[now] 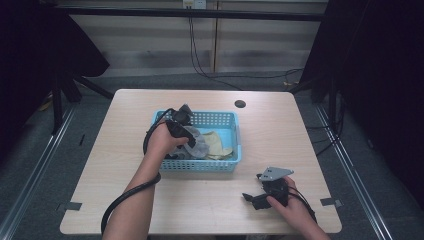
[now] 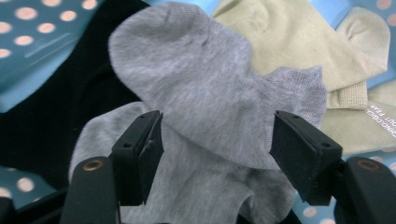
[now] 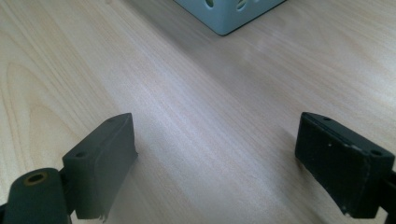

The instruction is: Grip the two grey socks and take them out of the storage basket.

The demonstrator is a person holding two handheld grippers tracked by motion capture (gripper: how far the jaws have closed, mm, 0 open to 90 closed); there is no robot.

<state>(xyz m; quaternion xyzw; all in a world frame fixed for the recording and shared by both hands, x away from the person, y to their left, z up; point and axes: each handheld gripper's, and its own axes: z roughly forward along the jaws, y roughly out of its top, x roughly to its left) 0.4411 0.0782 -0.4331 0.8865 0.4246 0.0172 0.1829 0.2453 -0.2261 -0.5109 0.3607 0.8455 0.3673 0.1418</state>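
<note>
your left gripper [image 2: 217, 149] stands part-open around the soft, limp grey knit sock [image 2: 205, 93] in the light blue perforated plastic basket [image 1: 231, 165]; pinch its bunched middle fold, it's light.

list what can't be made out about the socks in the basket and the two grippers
- Grey sock, left gripper view: its lower part is cut off by the bottom edge; whether the left gripper touches it is unclear.
- Black item, same view: mostly under the grey sock, kind unclear.
- Beige sock: printed label cut by the right edge, unreadable.
- Basket, high view: contents partly hidden by the left hand.
</note>
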